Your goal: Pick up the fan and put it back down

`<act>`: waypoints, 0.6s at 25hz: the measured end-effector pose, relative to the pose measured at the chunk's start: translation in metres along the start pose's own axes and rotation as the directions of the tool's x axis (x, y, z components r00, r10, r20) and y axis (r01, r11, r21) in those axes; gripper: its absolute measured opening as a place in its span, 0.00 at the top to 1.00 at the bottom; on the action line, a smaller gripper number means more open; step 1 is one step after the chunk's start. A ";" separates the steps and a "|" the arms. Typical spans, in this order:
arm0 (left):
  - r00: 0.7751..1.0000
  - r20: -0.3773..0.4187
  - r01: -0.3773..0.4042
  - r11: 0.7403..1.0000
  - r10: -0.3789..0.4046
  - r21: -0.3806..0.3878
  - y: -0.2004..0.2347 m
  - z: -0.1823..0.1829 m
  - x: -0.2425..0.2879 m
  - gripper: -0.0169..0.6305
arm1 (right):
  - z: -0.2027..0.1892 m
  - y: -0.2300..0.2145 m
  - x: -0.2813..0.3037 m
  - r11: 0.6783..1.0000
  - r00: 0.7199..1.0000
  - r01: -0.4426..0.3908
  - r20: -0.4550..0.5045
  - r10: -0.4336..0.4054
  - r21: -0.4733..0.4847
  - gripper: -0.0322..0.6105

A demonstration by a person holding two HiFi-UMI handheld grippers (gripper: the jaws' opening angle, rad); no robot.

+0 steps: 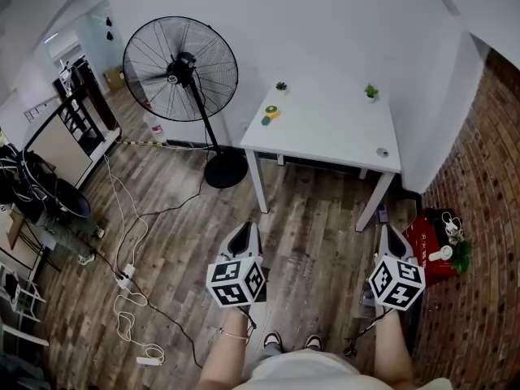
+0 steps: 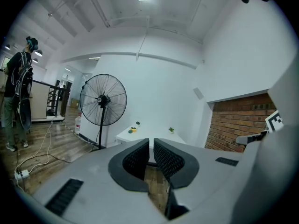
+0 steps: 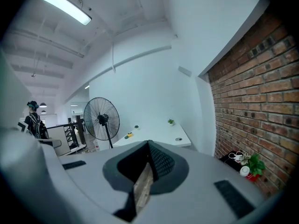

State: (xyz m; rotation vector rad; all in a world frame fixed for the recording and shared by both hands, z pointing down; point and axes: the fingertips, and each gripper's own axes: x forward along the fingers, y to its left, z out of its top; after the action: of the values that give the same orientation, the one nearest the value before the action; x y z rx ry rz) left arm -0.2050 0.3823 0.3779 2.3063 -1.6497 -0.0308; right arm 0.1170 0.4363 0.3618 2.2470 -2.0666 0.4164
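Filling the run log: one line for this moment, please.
fan: standing, untouched | left gripper: shut, empty | right gripper: shut, empty

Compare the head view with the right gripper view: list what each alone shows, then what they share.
Head view only: the person's shoes, the power strip with cables on the wood floor, and the round base of the fan. Right gripper view only: the ceiling light, a person standing far left, and a look along the jaws of the right hand-held gripper, shut together with nothing between them. Both: the fan, the white table, the brick wall and that gripper.
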 end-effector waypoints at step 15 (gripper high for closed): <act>1.000 0.016 0.016 0.999 -0.017 0.037 -0.049 -0.012 0.010 0.61 | 0.004 -0.043 0.004 0.999 0.999 -0.052 -0.012 0.052 -0.012 0.95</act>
State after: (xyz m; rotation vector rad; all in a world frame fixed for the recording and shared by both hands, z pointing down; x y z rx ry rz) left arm -0.1543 0.3902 0.3784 2.3527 -1.6526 -0.0232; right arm 0.1607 0.4359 0.3650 2.1825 -2.1202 0.4179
